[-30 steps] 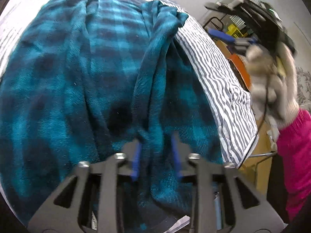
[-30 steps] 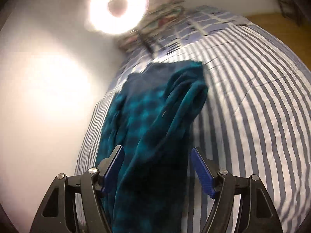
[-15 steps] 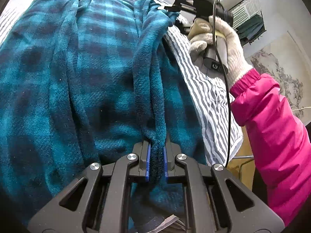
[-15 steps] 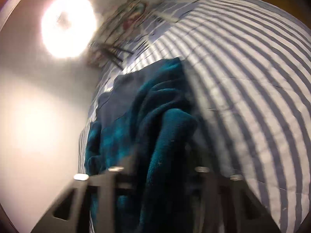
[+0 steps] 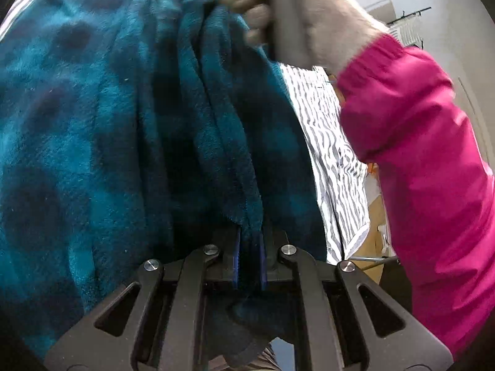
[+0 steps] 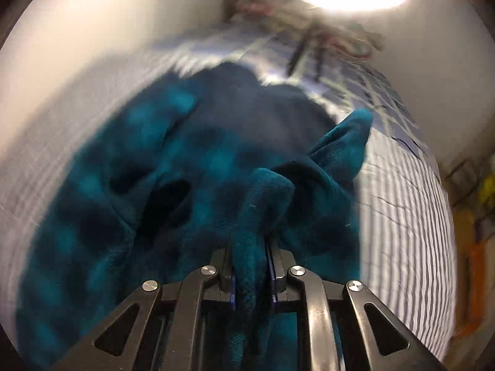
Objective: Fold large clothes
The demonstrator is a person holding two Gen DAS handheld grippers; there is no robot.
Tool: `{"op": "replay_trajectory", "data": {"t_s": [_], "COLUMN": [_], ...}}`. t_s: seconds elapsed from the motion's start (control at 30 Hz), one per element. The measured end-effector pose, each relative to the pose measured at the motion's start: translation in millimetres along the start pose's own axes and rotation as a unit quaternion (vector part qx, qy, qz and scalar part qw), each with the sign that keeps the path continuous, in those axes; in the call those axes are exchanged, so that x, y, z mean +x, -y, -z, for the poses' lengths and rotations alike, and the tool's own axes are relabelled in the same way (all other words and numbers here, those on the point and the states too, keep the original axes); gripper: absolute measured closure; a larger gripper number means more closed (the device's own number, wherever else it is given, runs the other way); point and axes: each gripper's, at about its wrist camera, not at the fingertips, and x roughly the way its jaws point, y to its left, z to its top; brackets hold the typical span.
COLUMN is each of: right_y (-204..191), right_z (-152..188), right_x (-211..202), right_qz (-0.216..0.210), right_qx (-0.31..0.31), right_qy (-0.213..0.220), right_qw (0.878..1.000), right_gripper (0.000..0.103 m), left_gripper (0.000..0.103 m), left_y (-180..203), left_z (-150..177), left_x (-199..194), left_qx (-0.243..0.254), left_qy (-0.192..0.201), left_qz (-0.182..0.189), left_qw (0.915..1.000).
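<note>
The left gripper (image 5: pixel 249 262) stays pinched on a fold of the teal-and-navy checked fleece garment (image 5: pixel 102 142) lying on the grey-striped bedsheet (image 5: pixel 334 154). The right gripper (image 6: pixel 251 273), spread wide earlier, has just been closing and now clamps another fold. Its far end is motion-blurred.

It's a big fleece garment (image 5: pixel 92 130), teal with a dark plaid check, fuzzy and thick. It's spread over the striped bed (image 6: pixel 408 216), all bunched into long lengthwise folds. One ridge of fabric is pulled up off the rest, with a loose corner (image 6: pixel 349 136) sticking up.
</note>
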Motion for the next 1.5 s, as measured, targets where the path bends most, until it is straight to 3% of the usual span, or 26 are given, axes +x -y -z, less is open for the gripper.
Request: {"op": "replay_trajectory", "data": {"t_s": [0.13,0.23,0.3,0.4,0.47,0.53,0.6,0.9,1.0,1.1,1.27,1.37,1.5], "right_y": [-10,21,51,99,124,133,135,100,93,101,119,120,100], "right_z": [1,1,9,27,35,37,34,1,1,2,38,87,155], "right_x": [15,-3,-28,-55,-57,-51,-39,45,44,26,-44,-100,-147], "right_qz": [0.005,-0.082,-0.173,-0.238,-0.215,-0.178,-0.169,-0.123,-0.103,-0.113,-0.14,-0.155,-0.176], "right_qx": [-0.024,0.032,0.088,0.172,0.204,0.204,0.201,0.185,0.175,0.179,0.187,0.162,0.133], "right_qy": [0.002,0.013,0.054,0.1,0.107,0.094,0.081,0.023,0.031,0.027,0.061,0.079,0.075], "right_qw": [1.0,0.996,0.98,0.951,0.949,0.958,0.962,0.975,0.979,0.977,0.97,0.971,0.972], "right_gripper": [0.078,0.07,0.062,0.061,0.061,0.067,0.071,0.069,0.067,0.067,0.068,0.067,0.069], "left_gripper": [0.096,0.096,0.096,0.096,0.096,0.097,0.097,0.097,0.097,0.097,0.095,0.09,0.09], "left_y": [1,3,6,6,5,5,7,21,21,22,33,38,38], "left_z": [2,5,6,10,12,15,16,28,29,34,37,44,59], "left_x": [-4,-7,-12,-21,-24,-25,-19,-19,-19,-17,-28,-52,-100], "left_qx": [0.011,0.012,0.013,0.019,0.019,0.017,0.022,0.037,0.035,0.045,0.053,0.068,0.092], "left_qy": [0.005,0.007,0.011,0.022,0.024,0.025,0.027,0.033,0.033,0.03,0.03,0.035,0.078], "left_qz": [-0.009,-0.008,-0.009,-0.015,-0.019,-0.022,-0.026,-0.053,-0.057,-0.062,-0.056,-0.048,-0.036], "left_qw": [0.9999,0.9999,0.9998,0.9995,0.9993,0.9993,0.9991,0.9973,0.9972,0.9966,0.9966,0.9959,0.9921]}}
